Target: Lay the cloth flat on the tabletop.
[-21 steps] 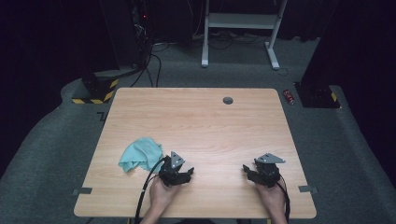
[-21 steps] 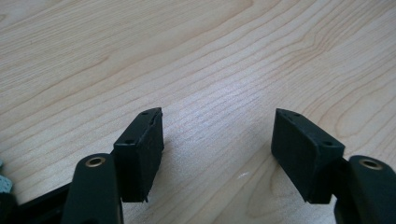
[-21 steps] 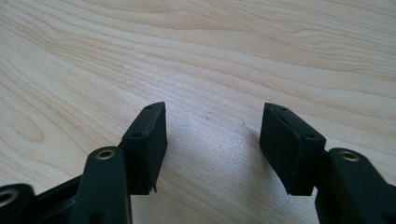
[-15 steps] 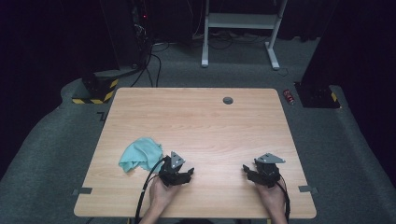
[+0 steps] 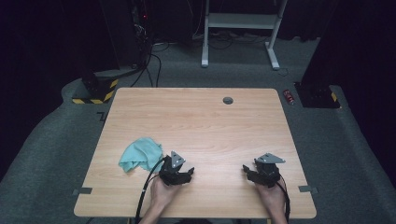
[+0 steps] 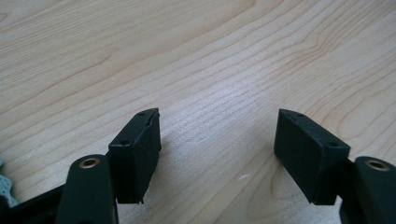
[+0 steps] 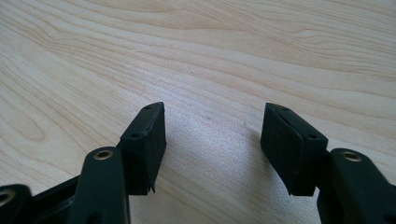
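A crumpled teal cloth [image 5: 140, 153] lies on the wooden table [image 5: 201, 121] at the front left. My left gripper [image 5: 187, 173] rests on the table just right of the cloth, held by a hand, open, with bare wood between its pads [image 6: 137, 149]. A sliver of the teal cloth [image 6: 3, 186] shows at the left edge of the left gripper view. My right gripper [image 5: 248, 171] rests near the front right, also open, with only wood grain between its pads [image 7: 149, 140].
A small dark round grommet [image 5: 228, 100] sits at the table's far edge. Black cables [image 5: 147, 186] trail from the left gripper off the front edge. Beyond the table are a white metal frame [image 5: 238, 28], a yellow-black striped base [image 5: 93, 93] and a small red object [image 5: 289, 96] on the floor.
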The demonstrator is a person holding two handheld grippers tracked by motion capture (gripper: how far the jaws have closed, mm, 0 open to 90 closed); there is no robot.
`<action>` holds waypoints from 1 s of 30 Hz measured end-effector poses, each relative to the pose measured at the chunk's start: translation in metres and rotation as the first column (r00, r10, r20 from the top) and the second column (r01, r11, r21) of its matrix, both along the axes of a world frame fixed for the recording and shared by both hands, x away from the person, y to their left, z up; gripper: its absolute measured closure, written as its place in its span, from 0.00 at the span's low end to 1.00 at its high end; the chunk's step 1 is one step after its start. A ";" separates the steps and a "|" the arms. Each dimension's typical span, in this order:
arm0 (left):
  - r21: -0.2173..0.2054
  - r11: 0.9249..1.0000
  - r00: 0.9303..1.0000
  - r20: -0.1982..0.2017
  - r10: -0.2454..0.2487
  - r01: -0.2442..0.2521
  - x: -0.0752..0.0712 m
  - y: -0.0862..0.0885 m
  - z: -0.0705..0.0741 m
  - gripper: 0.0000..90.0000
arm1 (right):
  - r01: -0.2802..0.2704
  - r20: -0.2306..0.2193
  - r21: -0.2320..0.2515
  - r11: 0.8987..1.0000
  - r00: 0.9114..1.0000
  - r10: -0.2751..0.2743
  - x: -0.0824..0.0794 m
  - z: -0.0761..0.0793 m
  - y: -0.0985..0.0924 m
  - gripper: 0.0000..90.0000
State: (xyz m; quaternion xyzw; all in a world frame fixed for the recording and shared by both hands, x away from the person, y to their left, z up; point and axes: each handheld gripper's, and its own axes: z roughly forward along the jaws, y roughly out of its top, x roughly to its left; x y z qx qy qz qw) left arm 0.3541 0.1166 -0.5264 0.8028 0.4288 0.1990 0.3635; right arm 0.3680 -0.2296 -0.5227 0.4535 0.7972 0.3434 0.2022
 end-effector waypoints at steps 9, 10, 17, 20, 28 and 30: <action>-0.022 1.000 1.000 -0.001 0.020 -0.020 0.002 0.009 0.008 0.35 | -0.002 -0.001 0.000 1.000 1.000 0.002 0.000 0.000 0.000 0.44; -0.024 0.999 1.000 -0.009 0.025 -0.025 0.002 0.011 0.009 0.35 | -0.002 -0.001 -0.001 1.000 1.000 0.002 0.000 0.000 0.000 0.44; -0.038 0.997 0.998 -0.007 0.061 -0.061 0.007 0.030 0.022 0.34 | -0.004 -0.001 -0.002 1.000 1.000 0.004 0.000 0.000 0.000 0.43; -0.046 0.996 0.997 -0.009 0.073 -0.073 0.007 0.035 0.024 0.34 | -0.004 -0.001 -0.001 1.000 1.000 0.004 0.000 0.000 0.000 0.43; -0.067 0.990 0.993 -0.014 0.121 -0.122 0.011 0.055 0.029 0.33 | -0.005 0.000 -0.001 1.000 1.000 0.005 0.000 0.000 0.000 0.43; -0.066 0.989 0.991 -0.011 0.130 -0.131 0.011 0.059 0.031 0.33 | -0.005 0.000 -0.001 1.000 1.000 0.005 0.000 0.000 0.000 0.43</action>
